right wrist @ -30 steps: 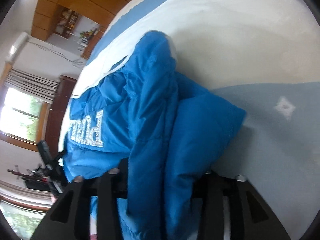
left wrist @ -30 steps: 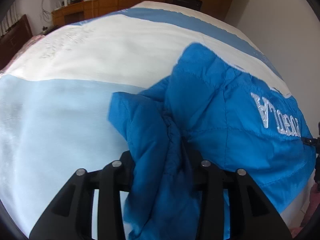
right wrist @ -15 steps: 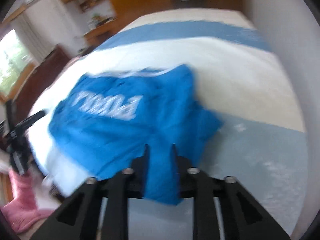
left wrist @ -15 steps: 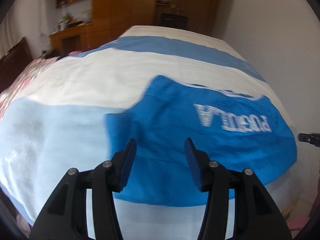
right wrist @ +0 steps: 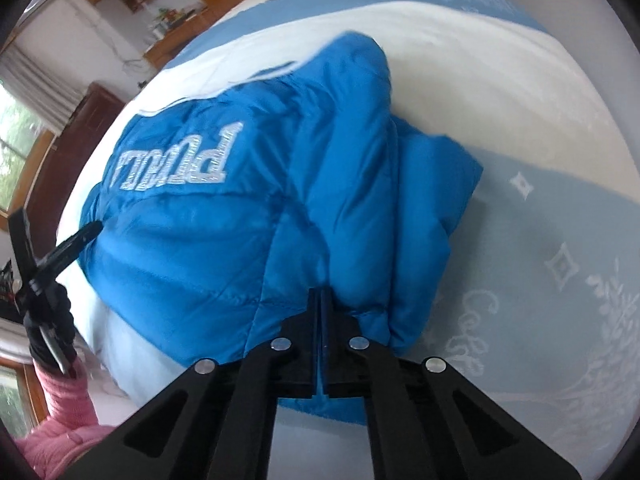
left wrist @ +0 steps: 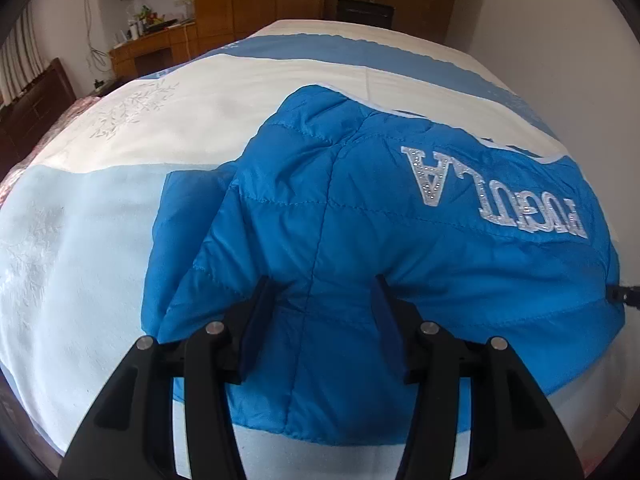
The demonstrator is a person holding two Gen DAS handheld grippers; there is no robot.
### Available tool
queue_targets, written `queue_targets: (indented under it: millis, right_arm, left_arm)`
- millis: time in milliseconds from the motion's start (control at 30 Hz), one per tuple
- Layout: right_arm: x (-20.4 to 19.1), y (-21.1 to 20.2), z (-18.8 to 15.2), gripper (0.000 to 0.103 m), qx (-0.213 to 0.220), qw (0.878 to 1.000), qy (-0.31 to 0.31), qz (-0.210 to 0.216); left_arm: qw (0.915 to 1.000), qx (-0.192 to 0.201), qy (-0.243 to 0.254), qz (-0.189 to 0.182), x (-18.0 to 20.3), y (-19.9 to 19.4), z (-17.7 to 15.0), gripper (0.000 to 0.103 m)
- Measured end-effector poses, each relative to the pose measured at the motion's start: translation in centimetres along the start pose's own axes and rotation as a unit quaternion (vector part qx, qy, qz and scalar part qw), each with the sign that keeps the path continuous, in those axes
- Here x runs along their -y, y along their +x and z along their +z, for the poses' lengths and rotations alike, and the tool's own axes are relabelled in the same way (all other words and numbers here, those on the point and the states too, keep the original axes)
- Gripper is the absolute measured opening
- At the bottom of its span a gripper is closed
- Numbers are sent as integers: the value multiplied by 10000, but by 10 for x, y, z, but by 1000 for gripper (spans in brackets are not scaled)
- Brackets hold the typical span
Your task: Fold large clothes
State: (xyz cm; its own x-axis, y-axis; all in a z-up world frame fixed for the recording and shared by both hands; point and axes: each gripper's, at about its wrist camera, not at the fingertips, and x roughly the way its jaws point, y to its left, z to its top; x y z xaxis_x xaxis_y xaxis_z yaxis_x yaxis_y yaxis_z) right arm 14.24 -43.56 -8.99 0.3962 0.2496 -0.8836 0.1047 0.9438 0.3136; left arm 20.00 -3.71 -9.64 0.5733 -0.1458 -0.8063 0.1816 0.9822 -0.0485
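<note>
A bright blue padded jacket [left wrist: 400, 240] with silver lettering [left wrist: 492, 196] lies folded on the bed, one part doubled over at its near edge. My left gripper [left wrist: 320, 296] hovers open just over that near edge, with fabric below its spread fingers and not pinched. In the right wrist view the jacket [right wrist: 200, 248] fills the middle. My right gripper [right wrist: 320, 294] is shut, its tips resting against a puffed fold, and no cloth shows between the pads. The left gripper [right wrist: 60, 248] also shows at the jacket's far side.
The bed cover [left wrist: 100, 240] has pale blue, cream and darker blue bands and extends well beyond the jacket. A dark headboard [left wrist: 36, 96], a wooden desk [left wrist: 156, 48] and wardrobes stand beyond. A white wall runs along the right. A pink sleeve [right wrist: 60, 412] is at the bed's edge.
A second ago both grippers held bunched folds of the jacket. Both have let go and drawn back, the jacket lies flatter, and the right jaws have closed.
</note>
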Motion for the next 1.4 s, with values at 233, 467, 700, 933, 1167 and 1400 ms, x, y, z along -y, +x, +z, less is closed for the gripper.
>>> queue_targets:
  millis: [233, 467, 700, 933, 1167, 1400]
  right_arm:
    - [-9, 14, -9, 0, 265, 9990, -86, -357]
    - [-7, 20, -7, 0, 254, 9993, 9, -288]
    - [-7, 23, -4, 0, 238, 9994, 56, -249]
    - [0, 19, -4, 0, 231, 9996, 110, -128]
    - [6, 17, -1, 0, 167, 9998, 98, -41]
    - [8, 16, -2, 0, 156, 9998, 85, 47]
  left_arm:
    - [9999, 37, 25, 145, 3, 4, -4, 51]
    - [9999, 93, 2, 139, 1, 3, -4, 51]
    - [9999, 93, 13, 121, -2, 3, -4, 51]
    - [9998, 61, -170, 44, -11, -13, -6, 50]
    - [9980, 267, -290, 492, -13, -43, -21, 62]
    - [9944, 138, -922, 507, -33, -49, -42, 69]
